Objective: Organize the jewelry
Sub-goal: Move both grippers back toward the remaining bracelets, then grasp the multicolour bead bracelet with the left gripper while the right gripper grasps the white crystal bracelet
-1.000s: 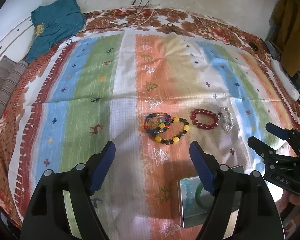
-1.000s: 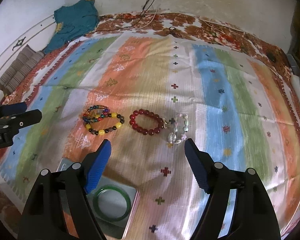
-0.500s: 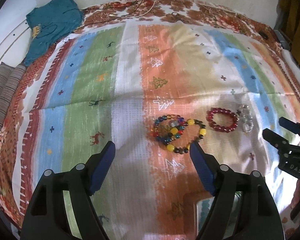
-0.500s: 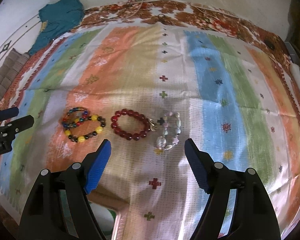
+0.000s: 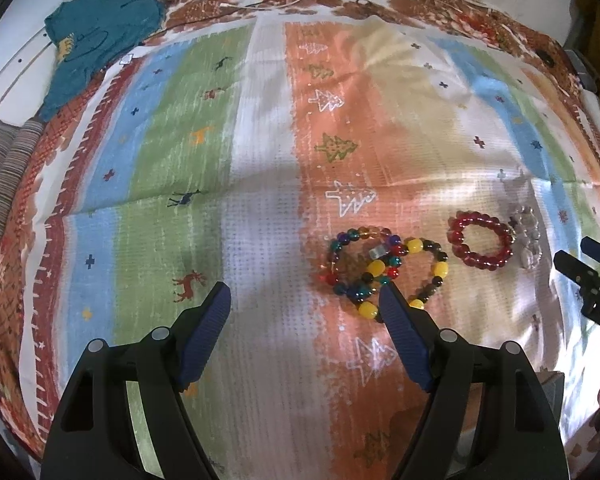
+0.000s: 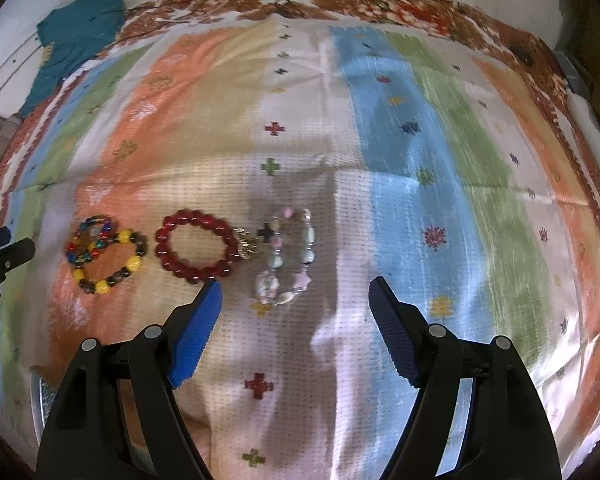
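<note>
Two hand-held grippers hang over a bed spread with a striped cloth, each with jaws released and nothing between them; the step in hand looks like the approach before a first pick, since every bracelet lies loose on the cloth. From the left wrist view, the left hand-held gripper (image 5: pixel 304 300) points steeply down at the cloth (image 5: pixel 260 208), a thin waffle-textured weave in orange, green, blue and white bands printed with small trees and deer. Just beyond its right finger lie two overlapping bead rings: a multicolour bracelet (image 5: pixel 350 264) of small glossy round beads, and a yellow bracelet (image 5: pixel 420 276) of larger yellow beads alternating with dark ones, partly hidden by that finger. Further right sit a red bracelet (image 5: pixel 482 244) and a clear bracelet (image 5: pixel 528 236), with the other gripper's tips at the edge. A teal garment (image 5: pixel 100 36) lies crumpled at the far corner. From the right wrist view, the right hand-held gripper (image 6: pixel 294 292) hovers just short of the clear bracelet (image 6: pixel 288 256), made of pale pastel irregular beads, some star-shaped, translucent and uneven. The red bracelet (image 6: pixel 198 244), of smooth uniform glassy spheres with a small gold charm, lies just beyond the left finger. A picking move would likely mean lowering one finger inside a ring and pinching the strand, as beads may roll and the soft cloth may bunch.
</note>
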A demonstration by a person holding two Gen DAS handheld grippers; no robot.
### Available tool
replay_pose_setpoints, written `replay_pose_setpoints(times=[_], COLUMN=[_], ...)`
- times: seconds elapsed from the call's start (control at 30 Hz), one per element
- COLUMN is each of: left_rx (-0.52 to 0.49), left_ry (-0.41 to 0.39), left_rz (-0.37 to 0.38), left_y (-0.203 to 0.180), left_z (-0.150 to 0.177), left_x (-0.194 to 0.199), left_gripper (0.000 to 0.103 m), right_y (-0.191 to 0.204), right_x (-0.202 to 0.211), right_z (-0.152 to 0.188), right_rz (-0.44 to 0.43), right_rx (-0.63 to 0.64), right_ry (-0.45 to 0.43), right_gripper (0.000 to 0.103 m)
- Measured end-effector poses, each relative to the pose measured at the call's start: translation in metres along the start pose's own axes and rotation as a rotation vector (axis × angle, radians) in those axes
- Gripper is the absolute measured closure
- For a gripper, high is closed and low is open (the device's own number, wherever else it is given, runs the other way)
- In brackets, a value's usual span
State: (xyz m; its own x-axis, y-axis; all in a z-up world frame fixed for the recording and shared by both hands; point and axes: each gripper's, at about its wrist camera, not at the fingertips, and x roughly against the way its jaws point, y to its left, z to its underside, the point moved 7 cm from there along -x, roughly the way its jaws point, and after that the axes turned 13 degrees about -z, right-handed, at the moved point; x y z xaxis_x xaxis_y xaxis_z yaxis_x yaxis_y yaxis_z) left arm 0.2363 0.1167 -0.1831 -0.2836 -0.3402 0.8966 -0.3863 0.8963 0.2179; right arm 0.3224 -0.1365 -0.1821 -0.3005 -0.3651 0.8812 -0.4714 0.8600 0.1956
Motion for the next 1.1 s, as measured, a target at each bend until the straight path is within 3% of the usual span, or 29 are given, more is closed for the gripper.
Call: replay_pose_setpoints(times=[0.53, 0.67, 1.1], left_rx=[-0.027, 0.001, 0.005], left_ry=[0.071, 0.083, 0.095], left_rz=[-0.016, 0.014, 0.032], left_y=[-0.004, -0.002, -0.005], left_z=[-0.001, -0.003, -0.013], left_x=[-0.038, -0.046, -0.072], left_gripper=[0.027, 0.027, 0.027], right_y=[-0.032, -0.037, -0.043], right_x=[-0.035, -0.041, -0.058], right_z=[0.001, 0.000, -0.009], right_rz=[0.061, 0.070, 0.052], right_rx=[-0.057, -0.068, -0.086], right_ry=[0.055, 0.065, 0.067], right_gripper=[0.027, 0.027, 0.027])
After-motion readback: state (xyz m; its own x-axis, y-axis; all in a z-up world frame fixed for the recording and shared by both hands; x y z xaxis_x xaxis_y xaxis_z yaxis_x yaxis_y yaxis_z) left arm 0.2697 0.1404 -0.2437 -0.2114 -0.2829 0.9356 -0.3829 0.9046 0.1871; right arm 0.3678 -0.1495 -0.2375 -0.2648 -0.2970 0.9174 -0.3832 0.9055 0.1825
